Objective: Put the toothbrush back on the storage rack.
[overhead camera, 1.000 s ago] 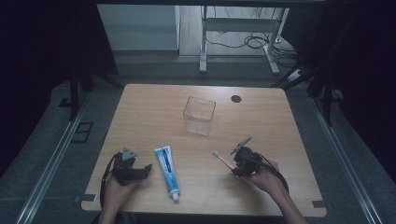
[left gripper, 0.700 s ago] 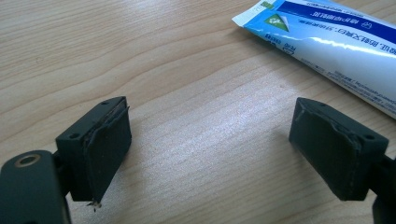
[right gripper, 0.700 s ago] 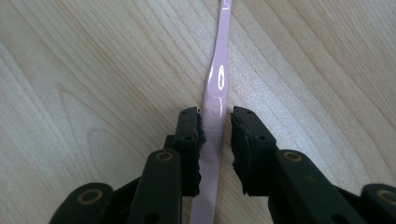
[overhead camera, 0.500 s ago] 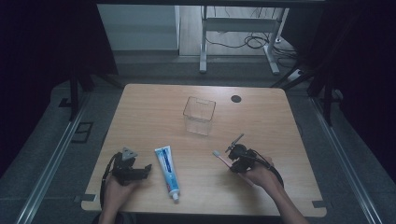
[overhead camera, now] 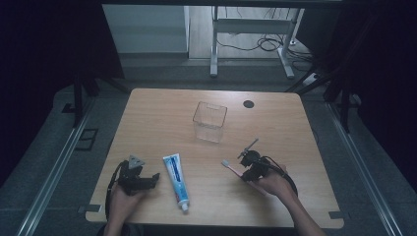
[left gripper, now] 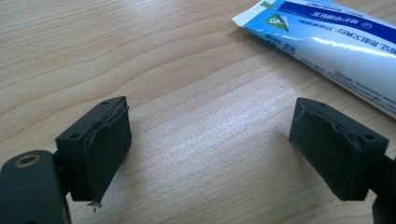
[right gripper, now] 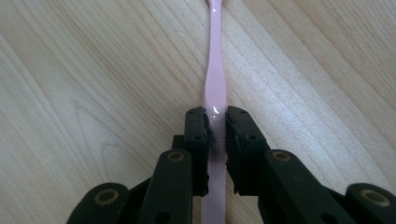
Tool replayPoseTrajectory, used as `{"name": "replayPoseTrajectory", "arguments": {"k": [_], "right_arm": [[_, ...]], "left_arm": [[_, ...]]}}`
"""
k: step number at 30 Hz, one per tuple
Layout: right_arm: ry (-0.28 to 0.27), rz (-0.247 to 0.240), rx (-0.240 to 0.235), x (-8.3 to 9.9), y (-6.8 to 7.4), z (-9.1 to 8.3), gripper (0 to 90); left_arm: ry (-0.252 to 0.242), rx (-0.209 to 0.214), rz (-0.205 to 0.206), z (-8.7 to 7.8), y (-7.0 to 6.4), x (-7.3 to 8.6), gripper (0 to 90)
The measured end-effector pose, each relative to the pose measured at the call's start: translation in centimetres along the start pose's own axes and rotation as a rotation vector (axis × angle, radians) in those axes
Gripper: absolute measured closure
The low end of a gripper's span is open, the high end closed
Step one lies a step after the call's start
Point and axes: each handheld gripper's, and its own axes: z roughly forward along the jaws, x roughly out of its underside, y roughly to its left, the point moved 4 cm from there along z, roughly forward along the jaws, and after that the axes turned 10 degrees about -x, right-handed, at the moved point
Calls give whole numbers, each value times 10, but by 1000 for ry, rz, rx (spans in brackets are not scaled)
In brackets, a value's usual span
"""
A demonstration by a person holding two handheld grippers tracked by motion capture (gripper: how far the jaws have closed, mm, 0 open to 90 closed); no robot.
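Note:
A pink toothbrush (right gripper: 215,84) runs straight ahead between the jaws of my right gripper (right gripper: 215,122), which is shut on its handle. From above, that gripper (overhead camera: 244,169) sits at the table's front right with the toothbrush (overhead camera: 229,165) head pointing left. A blue and white toothpaste tube (overhead camera: 175,180) lies front centre, cap toward the front edge. My left gripper (overhead camera: 155,178) rests on the table just left of the tube, pointing at it. Its jaws stand wide apart over bare wood (left gripper: 210,140), the tube (left gripper: 327,37) lying beyond the right jaw.
A clear plastic box (overhead camera: 210,121) stands upright at the table's middle. A small dark round disc (overhead camera: 248,103) lies at the back right. The wooden table (overhead camera: 162,113) ends close in front of both hands. Metal frames and cables stand on the floor beyond.
My right gripper has shifted slightly left and forward with the toothbrush, then settled. The left gripper and the toothpaste tube have stayed put.

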Motion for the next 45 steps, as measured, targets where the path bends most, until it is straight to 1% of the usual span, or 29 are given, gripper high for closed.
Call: {"name": "replayPoseTrajectory", "arguments": {"k": [1, 3, 10, 16, 24, 25, 29, 32, 33, 34, 35, 37, 39, 40, 45], "right_arm": [[-6, -2, 7, 0, 0, -1, 788], [-14, 5, 2, -1, 1, -4, 788], [-46, -12, 3, -3, 5, -14, 788], [-60, -17, 1, -7, 7, -21, 788], [-96, -25, -11, -13, 9, -37, 788], [-96, -25, -11, -13, 9, -37, 788], [-125, -26, -22, -18, 10, -48, 788], [-140, -26, -18, -21, 11, -56, 788], [-140, -26, -18, -21, 11, -56, 788], [-154, -29, -21, -24, 11, -61, 788], [-154, -29, -21, -24, 11, -61, 788], [-168, -36, -13, -28, 10, -68, 788], [-174, -38, -13, -30, 11, -70, 788], [-186, -43, -6, -33, 10, -74, 788], [-202, -41, 3, -39, 11, -80, 788]], "left_arm": [[0, 0, 0, 0, 0, 0, 129], [0, 0, 0, 0, 0, 0, 129], [0, 1, 0, 0, 0, 0, 129], [0, 1, 0, 0, 0, 0, 129], [-1, 1, -2, 0, 0, 0, 129], [-1, 1, -2, 0, 0, 0, 129], [0, 1, -1, 0, 0, 0, 129], [0, 0, 0, 0, 0, 0, 129], [0, 0, 0, 0, 0, 0, 129], [0, 0, 0, 0, 0, 0, 129], [0, 0, 0, 0, 0, 0, 129], [-3, 0, -6, 0, 0, 0, 129], [-3, 0, -6, 0, 0, 0, 129], [-4, 0, -6, 0, 0, 0, 129], [-4, 0, -3, 0, 0, 0, 129]]}}
